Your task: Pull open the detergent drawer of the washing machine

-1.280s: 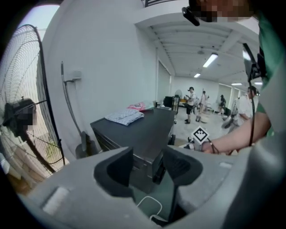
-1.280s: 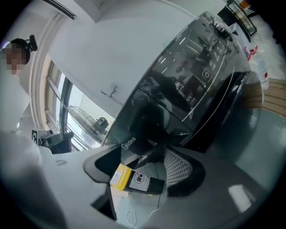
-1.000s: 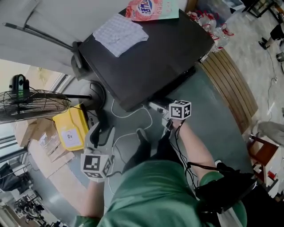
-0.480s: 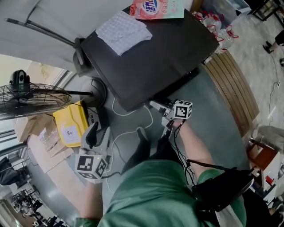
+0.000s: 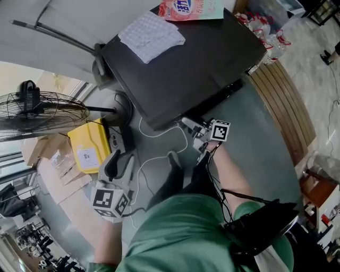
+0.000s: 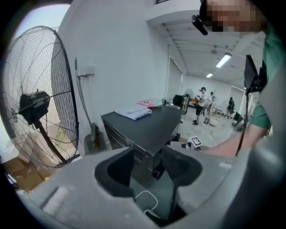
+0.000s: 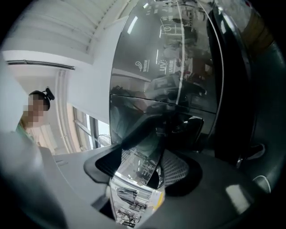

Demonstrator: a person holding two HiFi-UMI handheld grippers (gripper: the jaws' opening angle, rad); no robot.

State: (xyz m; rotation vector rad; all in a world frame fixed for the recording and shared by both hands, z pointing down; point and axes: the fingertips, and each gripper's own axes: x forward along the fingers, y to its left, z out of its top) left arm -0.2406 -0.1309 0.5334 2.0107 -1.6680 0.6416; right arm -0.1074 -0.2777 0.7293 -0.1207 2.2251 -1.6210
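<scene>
Clamping detergent drawer (image 7: pixel 135 173): right gripper (image 7: pixel 147 166) fingers | left gripper (image 6: pixel 149 167) fingers empty, apart, narrowing

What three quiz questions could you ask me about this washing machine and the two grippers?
1. True or false: the left gripper has something between its jaws.
2. Pick one: what lies on top of the washing machine near the pink bag? A) a folded cloth B) a yellow box C) a fan
3. Fill in the gap: the right gripper is closed on the shiny front of the detergent ____.

Key:
1. False. Its jaws stand apart with nothing between them.
2. A.
3. drawer.
</scene>
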